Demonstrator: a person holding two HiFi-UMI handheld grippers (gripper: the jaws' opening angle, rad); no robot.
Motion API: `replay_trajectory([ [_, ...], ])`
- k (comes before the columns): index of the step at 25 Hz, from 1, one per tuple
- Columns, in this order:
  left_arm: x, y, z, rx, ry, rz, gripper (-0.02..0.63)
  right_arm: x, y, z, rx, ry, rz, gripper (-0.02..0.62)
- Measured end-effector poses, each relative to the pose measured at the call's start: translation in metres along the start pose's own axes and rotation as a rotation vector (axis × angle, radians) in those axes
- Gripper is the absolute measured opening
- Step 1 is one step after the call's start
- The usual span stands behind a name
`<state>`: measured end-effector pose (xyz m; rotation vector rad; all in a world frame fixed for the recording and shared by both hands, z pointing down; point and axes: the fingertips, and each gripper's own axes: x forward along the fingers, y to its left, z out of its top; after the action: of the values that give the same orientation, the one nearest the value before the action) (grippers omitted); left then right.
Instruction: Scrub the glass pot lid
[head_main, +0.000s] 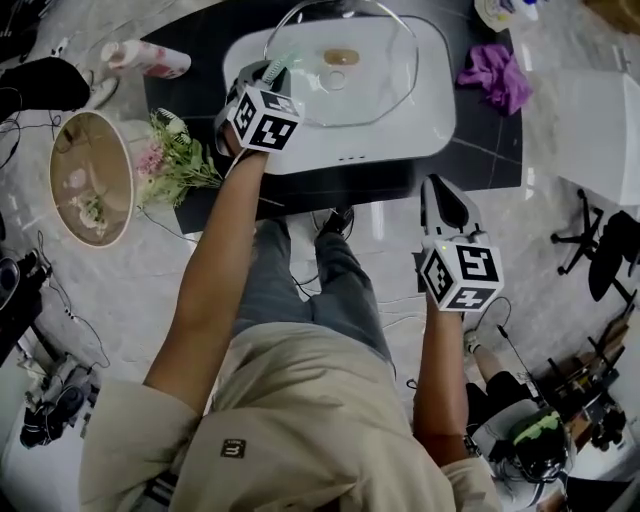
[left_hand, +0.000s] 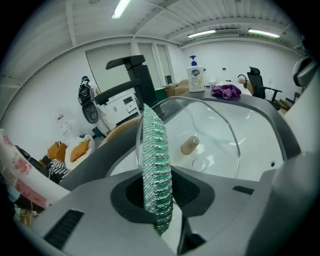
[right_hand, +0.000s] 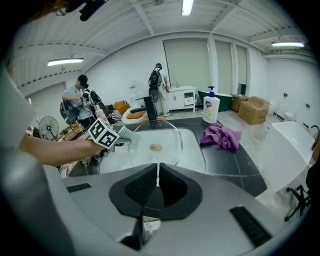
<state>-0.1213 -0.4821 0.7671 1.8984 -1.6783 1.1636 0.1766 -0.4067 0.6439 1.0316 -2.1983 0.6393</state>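
Your left gripper (head_main: 268, 72) is clamped on the green scrub sponge (left_hand: 156, 170), at the left rim of the glass pot lid (head_main: 385, 85) in the white sink (head_main: 425, 135). Scrubbing seems about to begin, so next press the sponge onto the glass. Your right gripper (head_main: 446, 198) hangs back, its jaws together and empty.

The scrubbing pad (left_hand: 156, 170) is striped green and glittery silver, set between the black ribbed pads of the pale grey left gripper (left_hand: 159, 192), whose cube (head_main: 264, 118) carries black-and-white square markers. The glass pot lid (head_main: 375, 95) is clear with a tan knob (head_main: 341, 57), over a white basin (head_main: 430, 130) in a black countertop (head_main: 485, 150). A purple cloth (head_main: 497, 75) lies there, and the soap bottle (right_hand: 211, 110) is white with a blue pump.
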Motion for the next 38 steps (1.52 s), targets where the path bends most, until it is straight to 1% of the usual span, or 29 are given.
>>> replay_trajectory([
  [2,-0.005,0.008,-0.009,-0.006,0.004,0.011,0.094,0.004,0.008,0.002,-0.008,0.004,0.007,0.028],
  [4,-0.007,0.007,-0.014,-0.016,0.003,0.002,0.094,0.006,0.014,0.003,-0.014,0.005,0.011,0.028],
  [10,-0.004,0.007,-0.012,-0.029,-0.001,-0.007,0.094,0.01,0.017,0.003,-0.019,-0.004,0.011,0.028],
  [14,-0.003,-0.003,-0.02,-0.021,0.027,-0.029,0.094,0.002,0.008,-0.002,-0.01,0.003,0.001,0.028],
  [19,0.009,-0.026,-0.016,0.0,0.048,-0.073,0.094,-0.008,-0.016,-0.001,0.005,-0.012,-0.032,0.028],
  [23,0.019,-0.056,-0.005,0.006,0.048,-0.111,0.094,-0.016,-0.036,-0.013,0.029,-0.009,-0.052,0.028],
  [26,0.026,-0.082,0.005,0.026,0.049,-0.141,0.094,-0.022,-0.046,-0.027,0.059,-0.003,-0.062,0.028],
  [34,0.049,-0.176,0.041,0.13,0.053,-0.252,0.094,-0.045,-0.085,-0.054,0.114,-0.006,-0.099,0.028],
  [38,0.057,-0.21,0.06,0.196,0.047,-0.287,0.094,-0.056,-0.1,-0.069,0.147,-0.009,-0.119,0.028],
])
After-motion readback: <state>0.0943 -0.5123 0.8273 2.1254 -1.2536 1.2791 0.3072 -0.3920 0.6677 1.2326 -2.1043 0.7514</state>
